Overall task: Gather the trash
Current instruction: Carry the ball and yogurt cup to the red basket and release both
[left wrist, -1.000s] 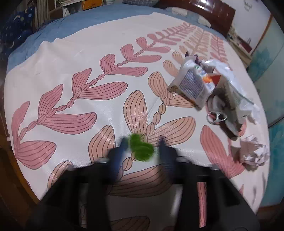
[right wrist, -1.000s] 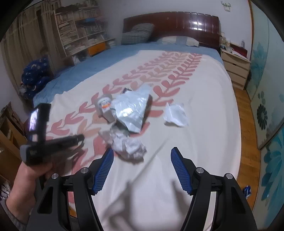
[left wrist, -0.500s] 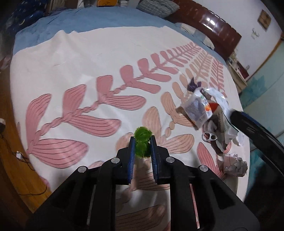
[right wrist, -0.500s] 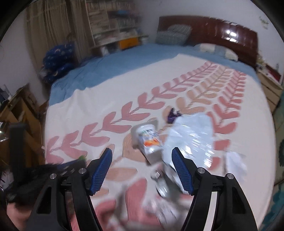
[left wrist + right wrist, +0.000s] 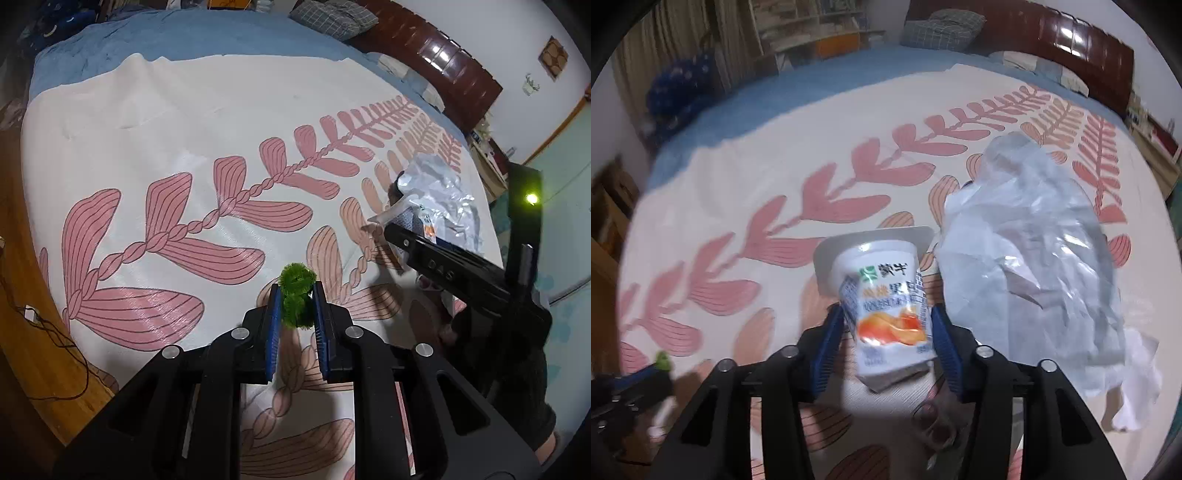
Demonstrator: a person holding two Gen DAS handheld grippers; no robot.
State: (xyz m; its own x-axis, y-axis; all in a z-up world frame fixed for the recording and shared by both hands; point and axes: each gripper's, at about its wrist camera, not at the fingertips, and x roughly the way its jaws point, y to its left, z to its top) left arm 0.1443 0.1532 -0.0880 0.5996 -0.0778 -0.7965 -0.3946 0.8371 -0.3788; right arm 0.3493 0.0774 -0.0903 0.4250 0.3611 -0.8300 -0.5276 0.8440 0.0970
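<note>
Yogurt cup on bed, tipped, rim away, long axis along right gripper; jaws straddle it, closing. Plastic bag just right. Left gripper clamps green fuzz.

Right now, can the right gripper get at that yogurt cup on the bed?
Probably yes. The yogurt cup already lies between the closing right gripper's fingers, and nothing blocks it; the crumpled plastic bag sits just beside it.
</note>
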